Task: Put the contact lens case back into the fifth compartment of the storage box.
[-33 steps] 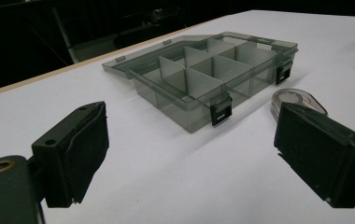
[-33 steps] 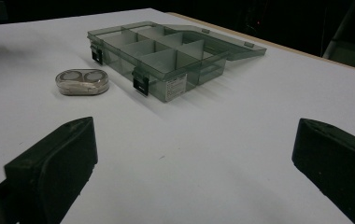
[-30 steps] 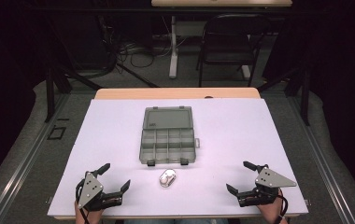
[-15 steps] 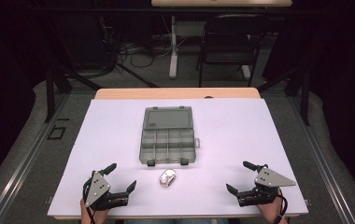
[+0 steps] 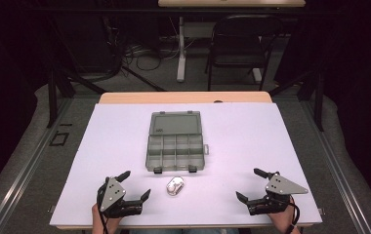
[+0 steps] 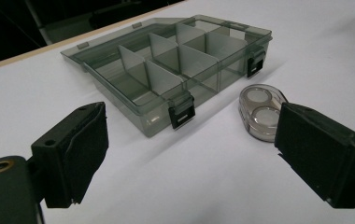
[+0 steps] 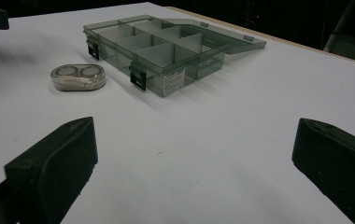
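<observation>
We look down on a white table (image 5: 232, 146) with a smoky translucent organizer box (image 5: 175, 142) lying open near its middle, the lid (image 5: 176, 123) folded flat toward the far side and the tray divided into small compartments, which appear empty in both gripper views. Two black latches (image 6: 182, 112) hang on the tray's near wall. Just in front of the box, toward the person, lies a small oval case (image 5: 175, 186) with two round white wells under a clear top (what it contains we cannot tell).

The left gripper (image 5: 137, 184) sits at the near left edge of the table, held by a hand (image 5: 104, 220) that enters from the bottom; its jaws are spread wide and hold nothing. In the left gripper view we see the case just beside the inner face of one jaw, partly hidden behind it, with the box beyond.

The right gripper (image 5: 249, 184) sits at the near right edge, well apart from the case and the box; its jaws too are spread wide and hold nothing. In the right gripper view we see bare table between them, with the case (image 7: 78, 77) and box (image 7: 166, 51) farther off.

A dark chair (image 5: 237, 46) and cables on the floor stand beyond the table.
</observation>
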`<action>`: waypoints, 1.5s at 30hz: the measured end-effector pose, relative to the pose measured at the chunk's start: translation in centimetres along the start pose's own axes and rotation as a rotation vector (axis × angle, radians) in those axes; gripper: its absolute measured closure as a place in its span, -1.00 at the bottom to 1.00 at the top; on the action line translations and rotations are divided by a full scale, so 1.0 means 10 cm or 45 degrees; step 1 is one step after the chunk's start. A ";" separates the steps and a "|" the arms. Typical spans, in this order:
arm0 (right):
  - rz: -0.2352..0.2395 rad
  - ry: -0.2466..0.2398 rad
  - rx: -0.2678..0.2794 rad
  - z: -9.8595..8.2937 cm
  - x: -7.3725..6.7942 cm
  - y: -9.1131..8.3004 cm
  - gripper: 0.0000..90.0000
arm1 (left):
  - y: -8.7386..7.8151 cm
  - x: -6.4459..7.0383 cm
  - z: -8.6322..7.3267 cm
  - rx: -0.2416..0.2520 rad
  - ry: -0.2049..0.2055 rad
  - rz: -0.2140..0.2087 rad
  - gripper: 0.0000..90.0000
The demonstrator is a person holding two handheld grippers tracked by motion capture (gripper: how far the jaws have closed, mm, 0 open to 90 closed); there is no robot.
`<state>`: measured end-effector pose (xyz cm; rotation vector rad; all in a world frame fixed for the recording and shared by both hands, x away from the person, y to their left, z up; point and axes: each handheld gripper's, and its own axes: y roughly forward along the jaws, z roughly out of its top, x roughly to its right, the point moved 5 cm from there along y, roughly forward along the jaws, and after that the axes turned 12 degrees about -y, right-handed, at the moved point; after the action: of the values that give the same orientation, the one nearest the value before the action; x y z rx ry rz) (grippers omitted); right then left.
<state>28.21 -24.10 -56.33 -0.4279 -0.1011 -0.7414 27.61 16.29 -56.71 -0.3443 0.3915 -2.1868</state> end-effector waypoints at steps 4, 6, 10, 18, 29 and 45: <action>0.003 0.005 0.001 0.00 0.00 0.01 -1.00 | 0.04 0.05 0.01 -0.025 -0.005 -0.001 -0.78; 0.003 0.004 0.000 0.00 0.00 0.01 -1.00 | 0.06 0.06 0.01 -0.038 -0.006 0.005 -0.78; 0.001 0.004 -0.007 -0.01 0.00 0.01 -1.00 | 0.12 0.10 0.01 -0.068 0.003 0.015 -0.78; 0.001 0.001 -0.010 -0.01 0.00 0.02 -1.00 | 0.20 0.16 0.01 -0.110 0.000 0.029 -0.78; 0.000 -0.001 -0.019 -0.02 0.00 0.03 -1.00 | 0.33 0.28 0.01 -0.157 0.000 0.018 -0.78; 0.000 0.000 -0.020 -0.02 0.00 0.03 -1.00 | 0.46 0.41 0.00 -0.233 0.011 0.005 -0.78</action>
<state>28.36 -24.02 -56.63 -0.4429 -0.0957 -0.7424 28.44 10.33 -58.05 -0.4338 0.5991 -2.1548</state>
